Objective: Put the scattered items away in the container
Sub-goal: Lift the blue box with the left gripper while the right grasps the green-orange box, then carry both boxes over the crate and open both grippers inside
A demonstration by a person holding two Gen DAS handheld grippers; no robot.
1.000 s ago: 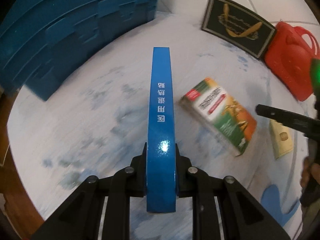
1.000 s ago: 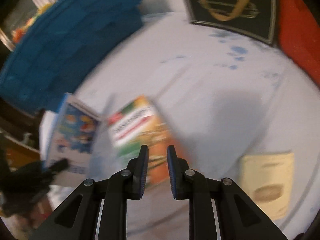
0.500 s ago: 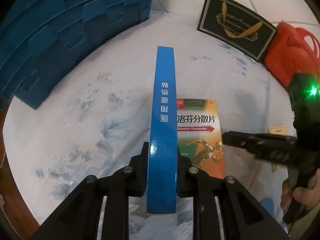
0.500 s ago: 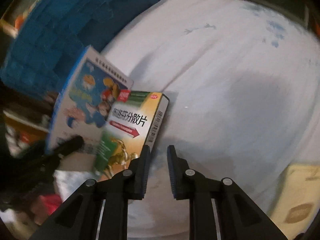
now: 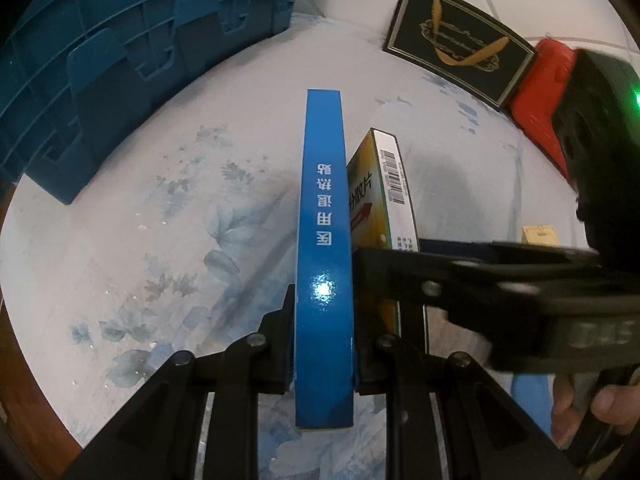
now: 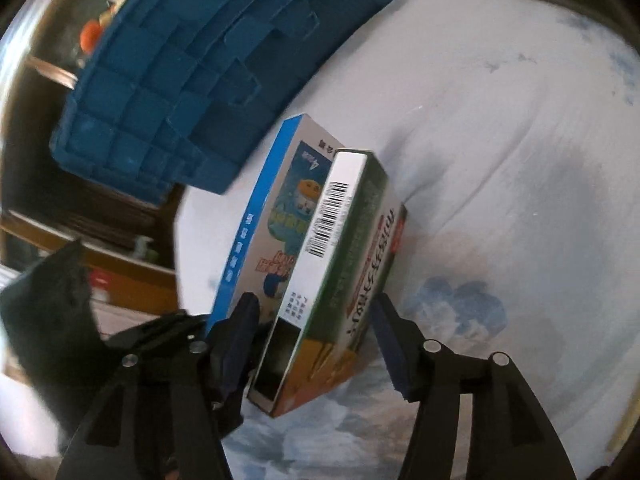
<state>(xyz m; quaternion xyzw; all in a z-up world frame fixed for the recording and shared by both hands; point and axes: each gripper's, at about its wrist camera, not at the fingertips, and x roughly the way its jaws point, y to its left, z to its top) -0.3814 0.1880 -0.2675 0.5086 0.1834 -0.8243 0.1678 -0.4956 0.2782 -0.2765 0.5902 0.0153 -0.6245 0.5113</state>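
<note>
My left gripper [image 5: 324, 340] is shut on a thin blue medicine box [image 5: 325, 248], held on edge above the tablecloth. The box also shows in the right wrist view [image 6: 256, 240]. Right beside it stands a green and orange medicine box [image 6: 340, 280], tipped up on edge and leaning against the blue box; it also shows in the left wrist view [image 5: 384, 208]. My right gripper [image 6: 316, 344] is open with its jaws on either side of that box, not closed on it. The blue crate [image 5: 132, 52] stands at the far left and also shows in the right wrist view [image 6: 208, 68].
A black and gold box [image 5: 460, 40] and a red container [image 5: 540, 96] lie at the far right. A small beige packet [image 5: 540, 234] lies on the white floral tablecloth [image 5: 160, 240]. The wooden table edge [image 5: 24, 380] runs along the lower left.
My right gripper opened and moved in around the green and orange box, which went from lying flat to standing on edge against the blue box. My left gripper still holds the blue box.
</note>
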